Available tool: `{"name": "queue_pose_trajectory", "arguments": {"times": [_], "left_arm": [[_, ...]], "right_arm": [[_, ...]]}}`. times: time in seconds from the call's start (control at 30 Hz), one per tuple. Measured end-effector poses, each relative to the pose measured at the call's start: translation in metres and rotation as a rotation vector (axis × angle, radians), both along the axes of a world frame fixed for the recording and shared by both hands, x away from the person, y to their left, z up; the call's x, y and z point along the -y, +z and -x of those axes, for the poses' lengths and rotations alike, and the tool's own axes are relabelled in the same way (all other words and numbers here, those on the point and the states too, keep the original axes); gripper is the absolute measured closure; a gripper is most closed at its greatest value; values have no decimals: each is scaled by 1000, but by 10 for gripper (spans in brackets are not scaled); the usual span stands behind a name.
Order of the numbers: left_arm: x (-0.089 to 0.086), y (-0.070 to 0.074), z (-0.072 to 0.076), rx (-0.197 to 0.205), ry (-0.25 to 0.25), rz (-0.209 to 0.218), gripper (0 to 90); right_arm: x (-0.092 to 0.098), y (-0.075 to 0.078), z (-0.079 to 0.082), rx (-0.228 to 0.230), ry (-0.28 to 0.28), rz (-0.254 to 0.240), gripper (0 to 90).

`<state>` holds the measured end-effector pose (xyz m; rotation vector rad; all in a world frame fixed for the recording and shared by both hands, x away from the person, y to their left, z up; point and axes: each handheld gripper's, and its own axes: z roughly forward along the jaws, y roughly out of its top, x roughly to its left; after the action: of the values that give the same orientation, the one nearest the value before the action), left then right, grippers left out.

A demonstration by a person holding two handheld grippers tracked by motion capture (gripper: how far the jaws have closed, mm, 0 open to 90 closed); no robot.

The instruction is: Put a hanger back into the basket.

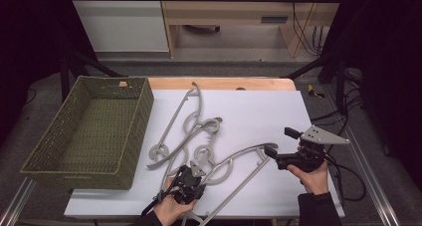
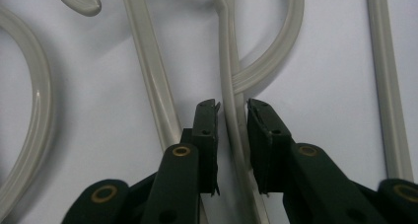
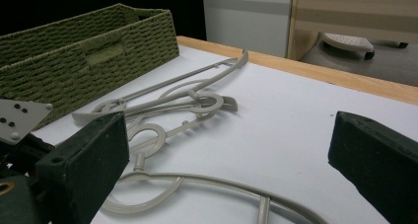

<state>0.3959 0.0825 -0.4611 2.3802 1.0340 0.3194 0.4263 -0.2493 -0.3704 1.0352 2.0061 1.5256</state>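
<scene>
Left gripper view puts a grey hanger (image 2: 231, 120) bar right between my left gripper (image 2: 231, 108) pads, clamped from both sides, down on the white sheet (image 2: 325, 100). From the high view that hanger (image 1: 234, 161) lies nearest me among the tangled hangers (image 1: 191, 126) at the sheet's middle. My left gripper (image 1: 191, 178) sits over its hook end. Off to the right, my right gripper (image 1: 278, 142) hangs beside the hanger's far tip, jaws spread wide, nothing between them. The green woven basket (image 1: 87, 131) stands at the left.
</scene>
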Motion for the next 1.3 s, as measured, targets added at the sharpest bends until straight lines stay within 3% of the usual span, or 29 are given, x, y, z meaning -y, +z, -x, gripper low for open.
{"name": "queue_pose_trajectory", "arguments": {"times": [0.1,0.27,0.37,0.7,0.83,1.3], "left_arm": [[2,0,2,14,10,-15,785],[1,1,2,3,19,-6,798],[-1,4,5,-12,-8,7,817],[-5,19,15,10,-60,53,820],[-13,31,18,45,-62,100,822],[-45,61,12,114,-18,117,822]], "right_arm": [[0,0,0,1,1,-1,22],[1,0,0,1,0,-2,22],[1,1,1,1,-3,-2,22],[3,2,2,9,-1,-4,22],[6,4,3,13,-4,-13,22],[14,8,6,34,-25,-32,21]]}}
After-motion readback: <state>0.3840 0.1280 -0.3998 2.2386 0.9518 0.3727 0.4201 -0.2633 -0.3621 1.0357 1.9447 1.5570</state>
